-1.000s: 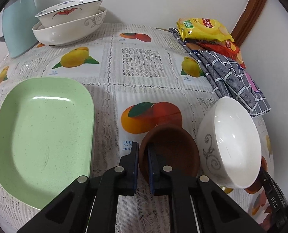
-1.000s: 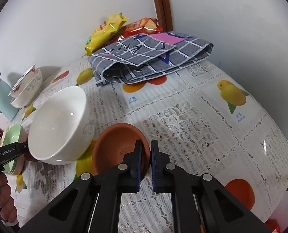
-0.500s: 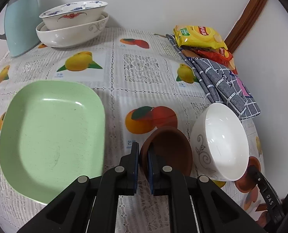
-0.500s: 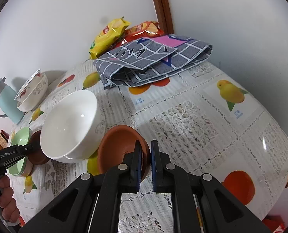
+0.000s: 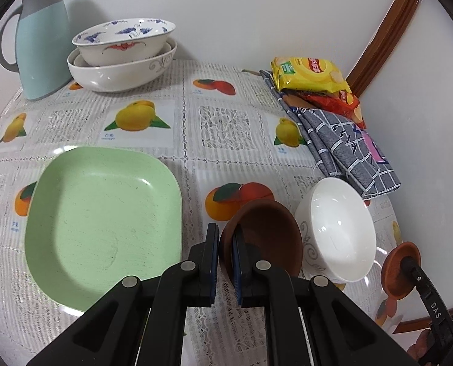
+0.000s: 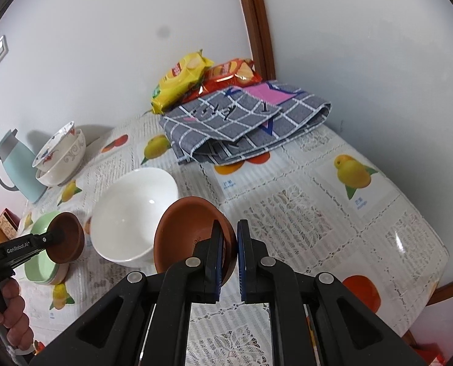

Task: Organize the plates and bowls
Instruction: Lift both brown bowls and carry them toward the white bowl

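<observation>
My left gripper (image 5: 225, 244) is shut on the rim of a dark brown bowl (image 5: 269, 238) and holds it above the table, between a green plate (image 5: 101, 231) and a white bowl (image 5: 339, 228). My right gripper (image 6: 228, 241) is shut on the rim of an orange-brown bowl (image 6: 190, 228), held just right of the white bowl (image 6: 132, 213). Each view shows the other gripper's bowl: the orange-brown one (image 5: 399, 271) and the dark brown one (image 6: 67, 238). Two large patterned bowls (image 5: 122, 55) are stacked at the back left.
A light blue jug (image 5: 40, 39) stands in the back left corner. Snack bags (image 5: 312, 73) and a folded grey checked cloth (image 5: 345, 149) lie at the back right by the wall. The table's rounded edge (image 6: 440, 262) is close on the right.
Both grippers have risen with their bowls still gripped. The left view has pulled back and up, and the green plate and white bowl sit lower and smaller in it.
</observation>
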Motion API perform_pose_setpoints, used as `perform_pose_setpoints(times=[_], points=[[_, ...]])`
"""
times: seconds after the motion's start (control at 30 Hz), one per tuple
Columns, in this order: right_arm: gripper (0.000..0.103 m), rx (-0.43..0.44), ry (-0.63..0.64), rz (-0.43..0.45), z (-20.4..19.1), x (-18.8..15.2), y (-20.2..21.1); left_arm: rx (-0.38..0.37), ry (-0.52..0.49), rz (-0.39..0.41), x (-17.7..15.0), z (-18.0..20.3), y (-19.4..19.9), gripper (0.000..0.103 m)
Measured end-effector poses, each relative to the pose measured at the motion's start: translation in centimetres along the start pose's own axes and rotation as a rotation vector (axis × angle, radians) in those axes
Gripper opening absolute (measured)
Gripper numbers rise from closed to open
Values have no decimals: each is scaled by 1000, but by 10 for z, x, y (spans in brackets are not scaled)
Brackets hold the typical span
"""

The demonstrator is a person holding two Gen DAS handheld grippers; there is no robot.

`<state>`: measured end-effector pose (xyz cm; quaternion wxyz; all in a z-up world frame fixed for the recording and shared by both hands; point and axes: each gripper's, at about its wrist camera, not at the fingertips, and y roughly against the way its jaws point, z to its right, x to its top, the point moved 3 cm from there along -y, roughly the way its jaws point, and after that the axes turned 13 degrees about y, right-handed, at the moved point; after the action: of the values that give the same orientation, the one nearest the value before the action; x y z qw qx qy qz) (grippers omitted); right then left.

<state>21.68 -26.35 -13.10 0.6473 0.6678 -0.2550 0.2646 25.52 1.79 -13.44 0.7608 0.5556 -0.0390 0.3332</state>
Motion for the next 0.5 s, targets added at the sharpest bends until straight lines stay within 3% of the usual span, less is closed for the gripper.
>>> perform_pose_setpoints(times=[0.5], points=[[9, 17, 7, 67, -13, 26, 30, -21, -30, 47, 16, 8, 34, 9]])
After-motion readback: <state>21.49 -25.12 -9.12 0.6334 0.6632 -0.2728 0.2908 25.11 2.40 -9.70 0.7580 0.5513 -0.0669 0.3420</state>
